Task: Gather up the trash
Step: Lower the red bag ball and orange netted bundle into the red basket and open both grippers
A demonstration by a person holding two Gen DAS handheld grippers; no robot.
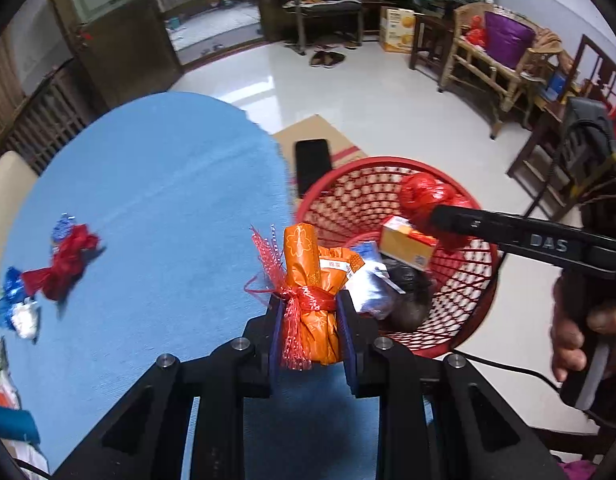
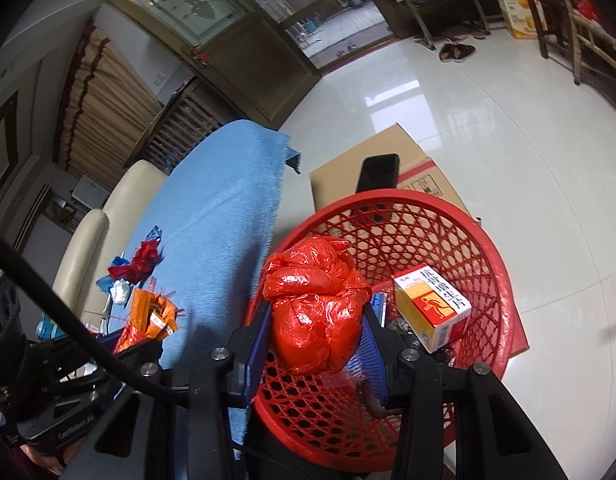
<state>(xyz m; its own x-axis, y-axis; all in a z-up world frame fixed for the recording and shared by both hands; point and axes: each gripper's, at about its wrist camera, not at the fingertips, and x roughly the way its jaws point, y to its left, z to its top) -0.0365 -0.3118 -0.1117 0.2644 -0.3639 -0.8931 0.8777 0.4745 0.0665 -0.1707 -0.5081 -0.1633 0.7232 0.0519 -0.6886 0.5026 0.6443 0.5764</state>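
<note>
My left gripper (image 1: 308, 312) is shut on an orange wrapper bundle (image 1: 308, 272) tied with red mesh, held at the right edge of the blue table (image 1: 148, 200), beside the red basket (image 1: 388, 162). My right gripper (image 2: 314, 328) is shut on a crumpled red plastic bag (image 2: 316, 304) and holds it over the red basket (image 2: 428, 208). In the left wrist view the red bag (image 1: 424, 196) hangs above the basket. The basket holds a yellow-white box (image 2: 432, 304), a silver packet (image 1: 368, 288) and dark trash. A red and blue wrapper pile (image 1: 56, 268) lies on the table's left.
A flat cardboard box (image 2: 388, 152) with a black phone (image 2: 378, 174) on it lies on the white floor behind the basket. A cream chair back (image 2: 120, 200) stands beyond the table. Wooden chairs and a door stand farther off.
</note>
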